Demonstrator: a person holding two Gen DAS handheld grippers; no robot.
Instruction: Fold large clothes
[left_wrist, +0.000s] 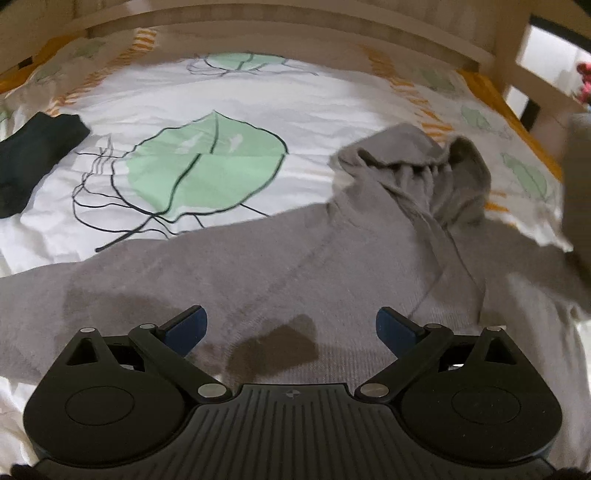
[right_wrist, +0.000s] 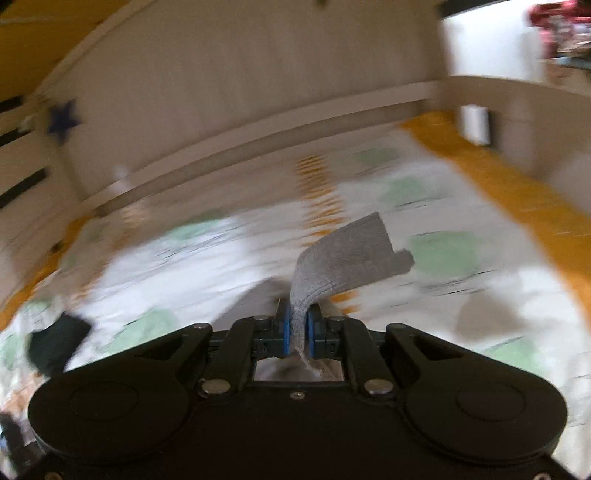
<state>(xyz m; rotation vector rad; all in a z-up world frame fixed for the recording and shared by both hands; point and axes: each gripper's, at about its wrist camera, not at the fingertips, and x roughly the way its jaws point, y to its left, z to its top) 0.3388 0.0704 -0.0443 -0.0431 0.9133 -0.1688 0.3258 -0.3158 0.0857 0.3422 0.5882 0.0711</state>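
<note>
Left wrist view, L to R: a dark folded garment (left_wrist: 33, 155) lies at the left edge of the bed (left_wrist: 155, 92), on the white duvet w/ green leaf print (left_wrist: 207, 170). Just right of the leaf, across the near part of the bed, the grey hoodie (left_wrist: 295, 266) is spread flat, one sleeve running out toward the left edge, body under the tool. Its hood (left_wrist: 436, 181) sits bunched up toward the far right, opening facing up, drawcord trailing down the chest. At the right edge the other sleeve lifts off the bed and goes out of frame, blurred. Wooden bed rail (left_wrist: 332, 33) runs along the far side; orange sheet edge shows at the right side.

Left gripper (left_wrist: 291, 325): jaws spread wide, blue pads well apart, nothing between them, hovering just above the hoodie's body, shadow on the fabric below.

Right wrist view (heavy motion blur), L to R: same dark garment (right_wrist: 55, 343) at lower left, bed rail (right_wrist: 258, 147) w/ a blue star sticker (right_wrist: 62, 120) on the panel behind, leaf-print duvet (right_wrist: 443, 254) mid-frame, orange edge at right.

Right gripper (right_wrist: 299, 332): clenched on a grey ribbed cuff (right_wrist: 347, 254) of the hoodie; cloth pinched between the blue pads, cuff end sticking up and fwd past the fingertips, held clear above the duvet. Rest of that sleeve hidden under the tool.
</note>
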